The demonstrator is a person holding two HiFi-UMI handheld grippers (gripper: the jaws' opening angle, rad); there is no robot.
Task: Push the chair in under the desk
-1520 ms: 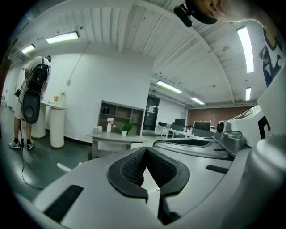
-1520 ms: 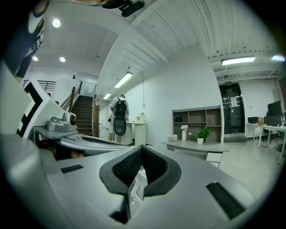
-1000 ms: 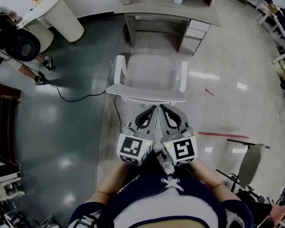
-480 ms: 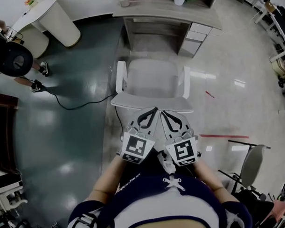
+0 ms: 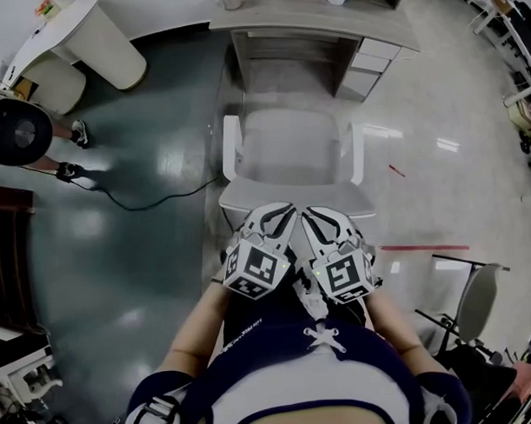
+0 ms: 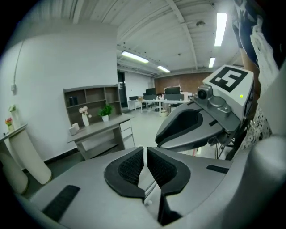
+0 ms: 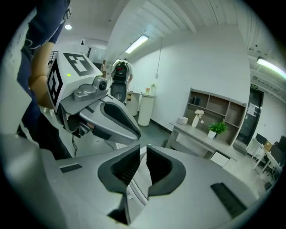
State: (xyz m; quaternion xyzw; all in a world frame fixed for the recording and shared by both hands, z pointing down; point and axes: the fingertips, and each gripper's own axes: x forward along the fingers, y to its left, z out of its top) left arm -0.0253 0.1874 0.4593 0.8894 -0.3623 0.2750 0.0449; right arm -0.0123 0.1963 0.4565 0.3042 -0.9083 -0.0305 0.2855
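Desk (image 5: 315, 21) beyond chair (image 5: 289, 145); backrest (image 5: 236, 199) perhaps touching grippers (image 5: 278, 217) (image 5: 317, 219)

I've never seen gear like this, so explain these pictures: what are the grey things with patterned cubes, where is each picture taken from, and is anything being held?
No robot here: a person holds a gripper in each hand; the patterned cubes are parts of them. The downward picture comes from a camera on the person's head. It shows the left gripper and right gripper side by side at the back of a white chair, which stands before a grey desk, not yet pushed in. The other two pictures come from a camera on each gripper, looking along its jaws toward the desk. Both grippers are shut and hold nothing.
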